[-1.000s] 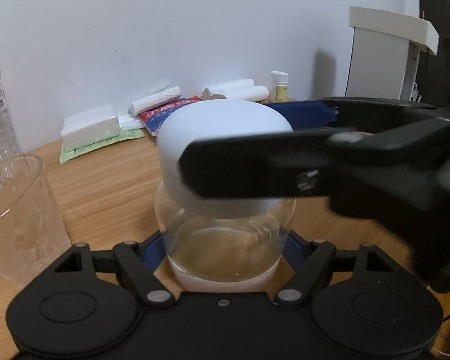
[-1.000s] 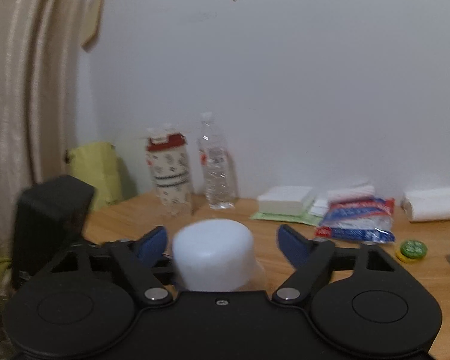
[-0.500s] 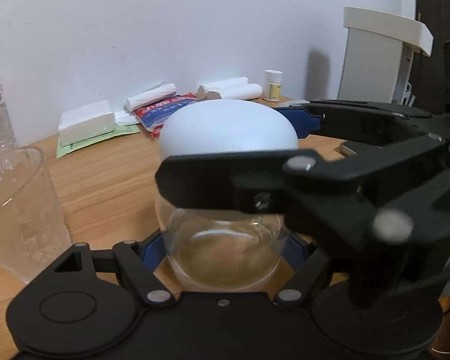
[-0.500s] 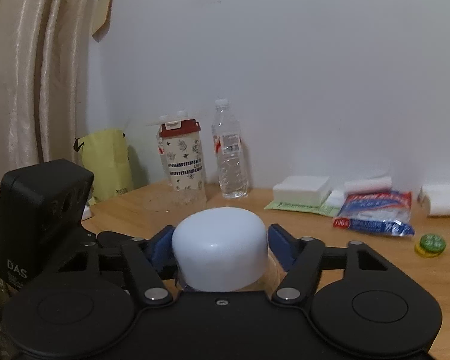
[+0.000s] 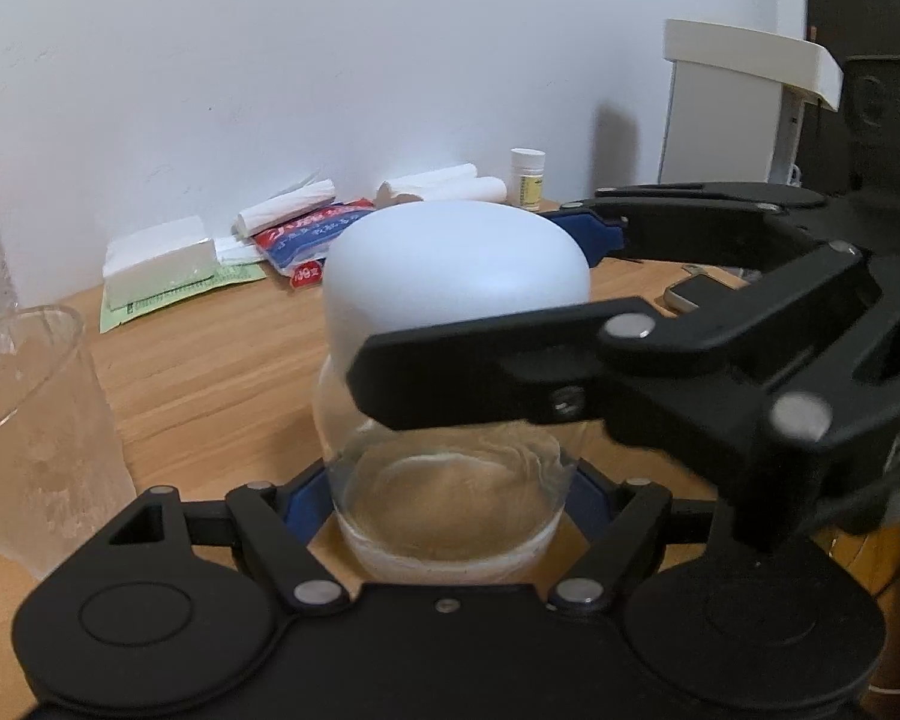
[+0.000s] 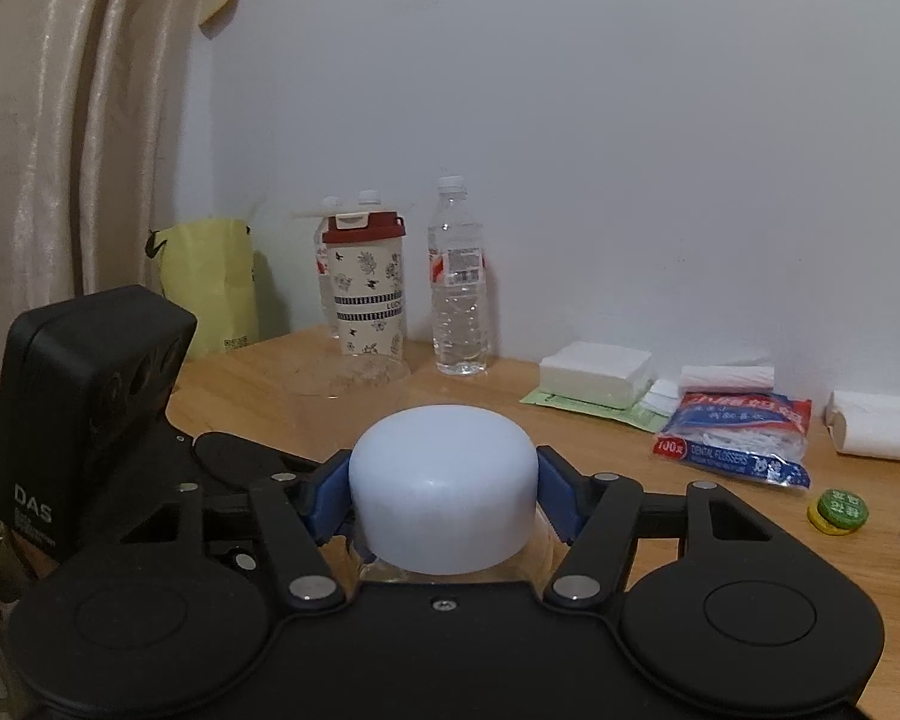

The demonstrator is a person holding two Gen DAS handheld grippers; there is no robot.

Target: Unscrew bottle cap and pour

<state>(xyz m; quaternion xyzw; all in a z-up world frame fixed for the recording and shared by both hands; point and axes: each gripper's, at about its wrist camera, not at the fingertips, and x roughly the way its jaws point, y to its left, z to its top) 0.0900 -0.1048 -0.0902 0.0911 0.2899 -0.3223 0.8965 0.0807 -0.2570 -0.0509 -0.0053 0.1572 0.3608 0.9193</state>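
A clear round bottle [image 5: 450,504] with a big white domed cap [image 5: 456,264] stands on the wooden table. My left gripper [image 5: 450,498] is shut on the bottle's glass body, its blue pads on both sides. My right gripper [image 6: 444,492] is shut on the white cap [image 6: 444,480], blue pads pressed against both flanks; in the left wrist view its black fingers [image 5: 510,378] cross in front of the cap. A clear plastic cup [image 5: 30,438] stands just left of the bottle.
Along the wall lie a white tissue block [image 5: 162,258], a red-blue floss packet [image 6: 732,438], paper rolls [image 5: 438,186] and a small pill bottle [image 5: 527,177]. A water bottle [image 6: 457,282], patterned tumbler [image 6: 367,285] and yellow bag [image 6: 210,282] stand far left. A green cap [image 6: 840,510] lies right.
My right gripper has closed from open onto the white cap and has swung around it. The left gripper has kept its hold on the bottle.
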